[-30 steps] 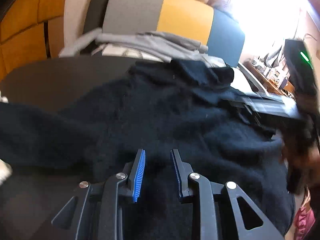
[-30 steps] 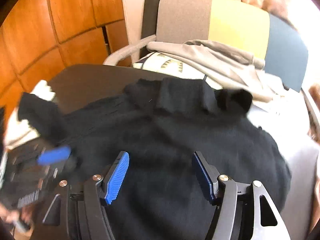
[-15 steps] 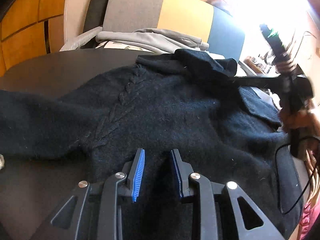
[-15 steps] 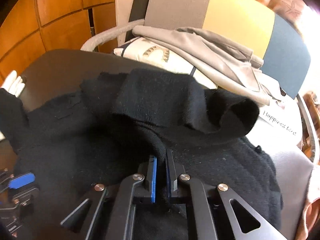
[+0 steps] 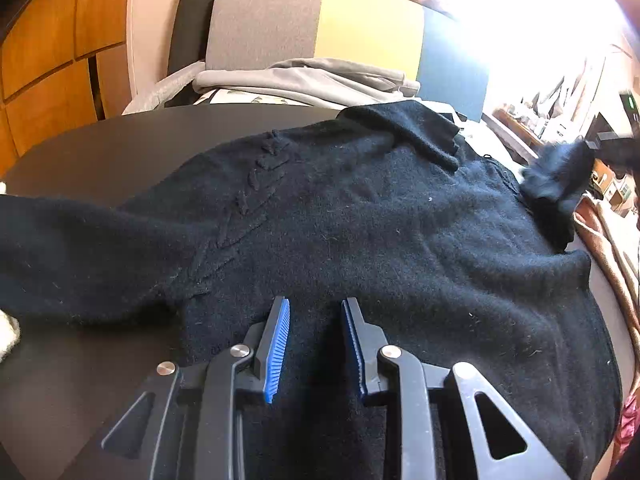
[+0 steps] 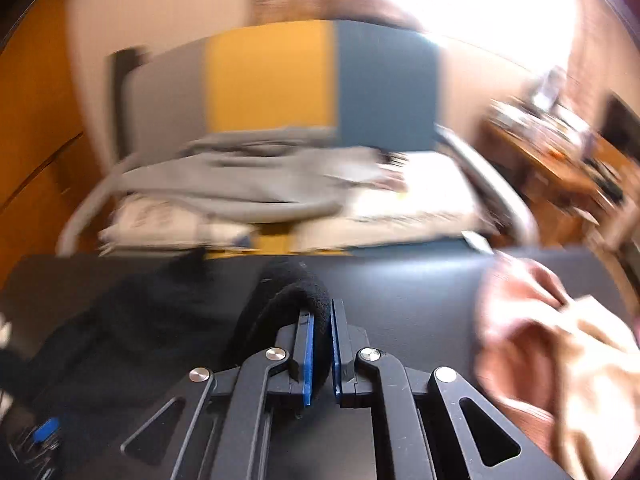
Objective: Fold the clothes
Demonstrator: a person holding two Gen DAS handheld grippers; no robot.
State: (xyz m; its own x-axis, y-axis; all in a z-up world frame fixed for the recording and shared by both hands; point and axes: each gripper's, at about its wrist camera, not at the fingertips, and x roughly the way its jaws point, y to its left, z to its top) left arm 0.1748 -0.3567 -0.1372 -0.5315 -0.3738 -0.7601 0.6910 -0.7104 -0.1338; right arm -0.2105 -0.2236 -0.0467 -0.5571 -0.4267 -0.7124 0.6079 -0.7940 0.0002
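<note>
A black knit sweater (image 5: 360, 232) lies spread on the dark table (image 5: 120, 148), one sleeve (image 5: 60, 248) stretched out to the left. My left gripper (image 5: 314, 312) sits low on the sweater's near part, its blue pads (image 5: 276, 344) a moderate gap apart with black knit bunched between them. My right gripper (image 6: 322, 308) is shut on a looped fold of the black sweater (image 6: 280, 300); its view is blurred by motion. In the left wrist view that pinched piece (image 5: 560, 176) stands lifted at the sweater's far right edge.
A chair with a grey, yellow and blue back (image 5: 320, 24) stands behind the table, with a grey garment (image 5: 304, 80) draped on it. A pink-beige cloth (image 6: 552, 340) lies on the table's right side. Wood panelling (image 5: 48, 60) is to the left, a cluttered desk (image 6: 560, 148) far right.
My right gripper went from open to shut on a fold of the sweater and carried it out to the right. The left gripper kept its gap and place.
</note>
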